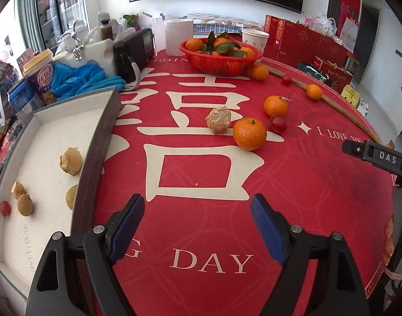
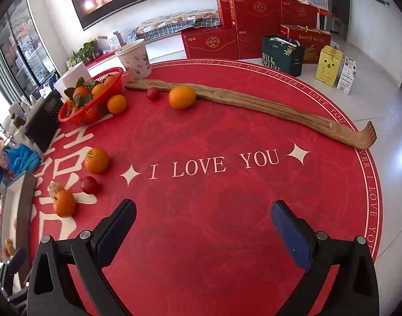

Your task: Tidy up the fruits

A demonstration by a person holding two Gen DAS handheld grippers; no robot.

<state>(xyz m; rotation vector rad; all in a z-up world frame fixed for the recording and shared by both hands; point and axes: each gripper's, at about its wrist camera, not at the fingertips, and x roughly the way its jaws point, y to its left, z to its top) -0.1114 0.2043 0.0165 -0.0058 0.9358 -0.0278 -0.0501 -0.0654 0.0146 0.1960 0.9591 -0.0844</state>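
Both the left gripper and the right gripper are held wide open, and nothing is held in the jaws. A round, firm, bumpy-skinned mandarin is seen at one o'clock on the red surface, touching a dry, papery fruit. It is probably light, and best squeezed gently across its middle.

The left gripper is held with jaws wide apart over the red surface; an orange lies ahead, a tray left.
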